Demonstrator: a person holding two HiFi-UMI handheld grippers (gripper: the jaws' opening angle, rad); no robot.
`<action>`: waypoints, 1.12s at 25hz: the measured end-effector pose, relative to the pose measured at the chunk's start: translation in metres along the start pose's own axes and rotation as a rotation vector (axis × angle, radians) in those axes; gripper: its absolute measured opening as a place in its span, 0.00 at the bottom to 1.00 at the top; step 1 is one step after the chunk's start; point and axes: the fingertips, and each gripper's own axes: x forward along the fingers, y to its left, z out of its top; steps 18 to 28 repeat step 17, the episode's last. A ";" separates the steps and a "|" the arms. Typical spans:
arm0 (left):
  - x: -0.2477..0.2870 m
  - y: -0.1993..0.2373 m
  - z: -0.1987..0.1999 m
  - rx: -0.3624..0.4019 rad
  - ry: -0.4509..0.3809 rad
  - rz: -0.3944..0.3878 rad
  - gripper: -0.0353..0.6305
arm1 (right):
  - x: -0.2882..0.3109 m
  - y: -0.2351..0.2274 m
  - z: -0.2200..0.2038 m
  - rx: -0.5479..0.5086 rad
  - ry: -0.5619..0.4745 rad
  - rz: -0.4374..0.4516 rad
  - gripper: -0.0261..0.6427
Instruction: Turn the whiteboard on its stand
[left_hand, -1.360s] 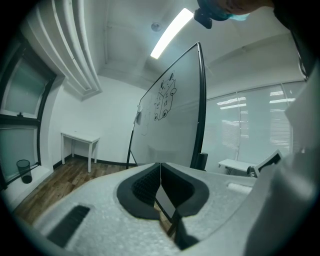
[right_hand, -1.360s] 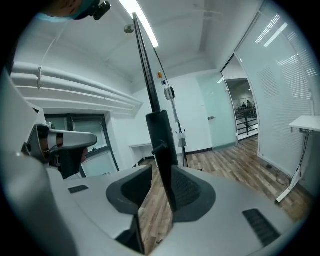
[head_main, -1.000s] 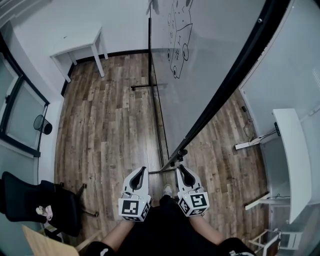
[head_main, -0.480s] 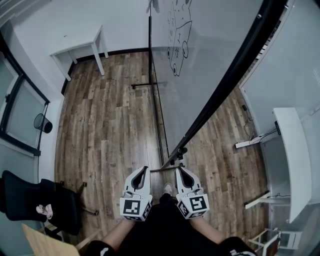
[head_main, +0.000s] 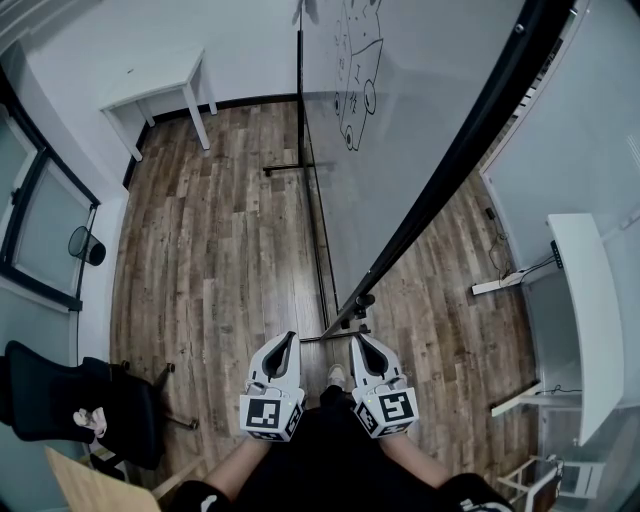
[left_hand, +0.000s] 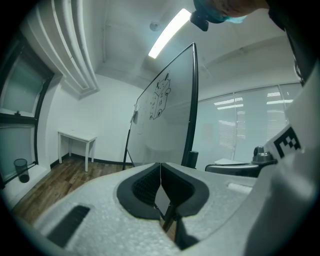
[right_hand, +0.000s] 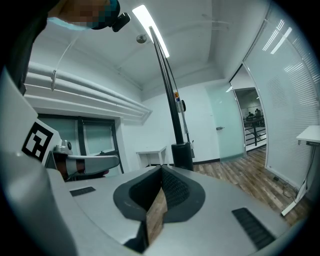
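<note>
The whiteboard (head_main: 420, 110) stands on its black stand (head_main: 320, 250), tilted, with a black drawing on its far end. Its dark frame edge (head_main: 450, 170) runs down to a pivot knob (head_main: 362, 302) just ahead of my hands. My left gripper (head_main: 287, 338) is shut on nothing, left of the stand's near foot. My right gripper (head_main: 358, 338) is shut and empty too, its tips just short of the knob. In the left gripper view the board (left_hand: 165, 120) rises ahead of the closed jaws. In the right gripper view the stand's post (right_hand: 172, 115) and clamp (right_hand: 182, 155) stand close ahead.
A white table (head_main: 160, 85) stands against the far wall. A black chair (head_main: 70, 400) sits at near left, a small bin (head_main: 88, 250) by the window. A white desk (head_main: 590, 320) and floor cables lie at right. Wood floor spreads left of the stand.
The right gripper's jaws have closed with nothing between them, and it has drawn back a touch from the knob. The left gripper has stayed put.
</note>
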 end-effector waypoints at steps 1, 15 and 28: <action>0.000 0.000 0.000 0.000 0.000 0.000 0.08 | 0.000 0.000 0.000 0.000 0.001 0.000 0.06; -0.001 0.002 0.000 -0.002 0.002 0.000 0.08 | 0.001 0.003 -0.001 0.000 0.003 0.007 0.06; -0.001 0.003 0.000 0.000 0.002 0.001 0.08 | 0.002 0.005 -0.003 0.001 0.006 0.012 0.06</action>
